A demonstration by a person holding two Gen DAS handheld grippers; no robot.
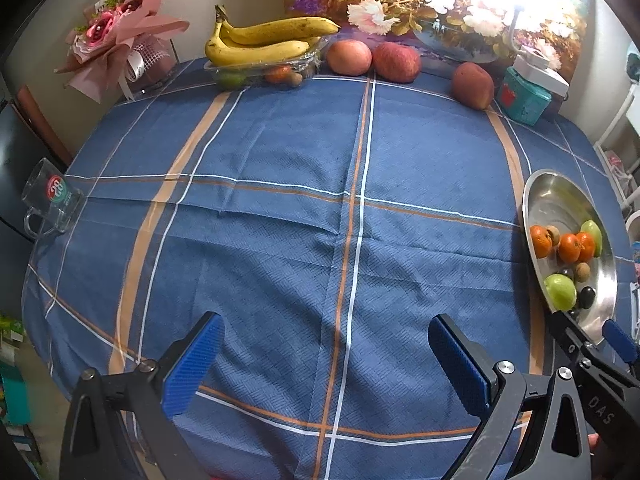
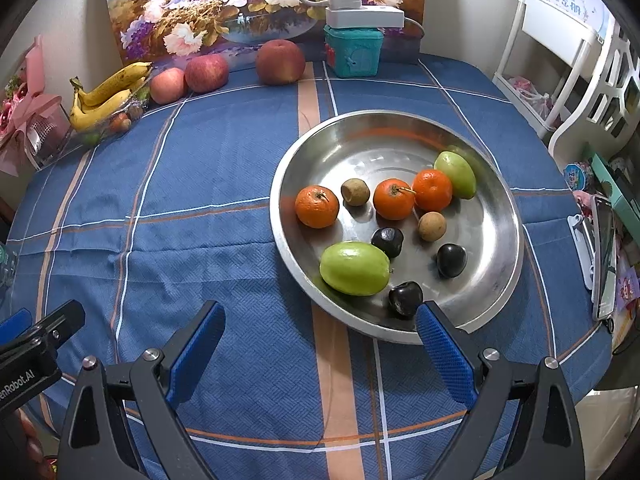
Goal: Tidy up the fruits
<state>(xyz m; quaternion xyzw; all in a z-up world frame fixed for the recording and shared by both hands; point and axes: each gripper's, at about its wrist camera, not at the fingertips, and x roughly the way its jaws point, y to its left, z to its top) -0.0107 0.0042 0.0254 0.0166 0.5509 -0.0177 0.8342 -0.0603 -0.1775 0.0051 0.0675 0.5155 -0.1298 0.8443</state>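
Round shiny steel dish [image 2: 400, 136] on the table, holding 3 oranges [image 2: 394, 199], 2 smooth green fruits [image 2: 354, 267], 3 dark glossy ones. Left tool [image 1: 326, 354] and right tool [image 2: 320, 338] both spread apart, empty, dish rim at 1 o'clock.

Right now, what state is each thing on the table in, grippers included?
Left gripper: open, empty.
Right gripper: open, empty.
Steel bowl: upright, partly filled with small fruits.
Clear tray: holds small fruits, bananas on top.
Three apples: loose on the cloth.
Glass mug: upright; contents unclear.
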